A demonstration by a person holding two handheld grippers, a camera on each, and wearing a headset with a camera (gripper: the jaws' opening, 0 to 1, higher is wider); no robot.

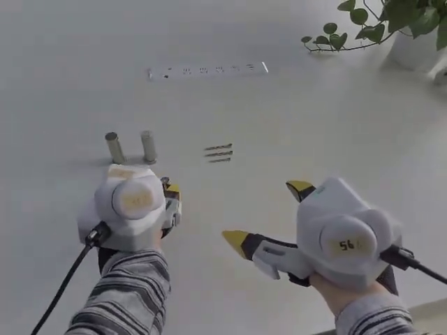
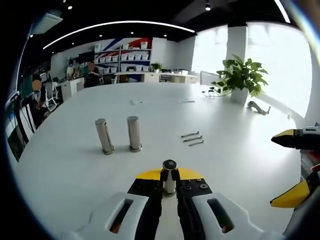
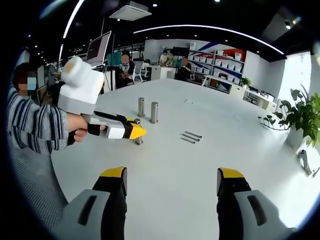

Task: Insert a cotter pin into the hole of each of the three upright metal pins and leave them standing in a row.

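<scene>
Left gripper view: one silver cylindrical metal pin [image 2: 169,176] is clenched in the left claw [image 2: 169,189]; two matching pins [image 2: 133,133] are stood on the white table [image 2: 240,170]. Three thin steel cotter pins [image 2: 192,138] are left uninserted nearby; the right claw [image 3: 172,175] is released.

This looks like a large open-plan office with a work area. A long curved strip of white light [image 2: 115,23] runs across the dark ceiling, and a square white air-conditioning unit [image 3: 131,10] is set into it. On the far wall there are open white shelves filled with small white boxes [image 2: 125,55]. Some people [image 2: 91,77] are at desks in the background, near a dark flat monitor [image 3: 100,47]. A tall bright window [image 2: 275,65] gives daylight. The wide white table [image 2: 235,155] carries a long white power strip [image 1: 207,70] and a leafy green plant in a white pot [image 2: 242,77].
</scene>
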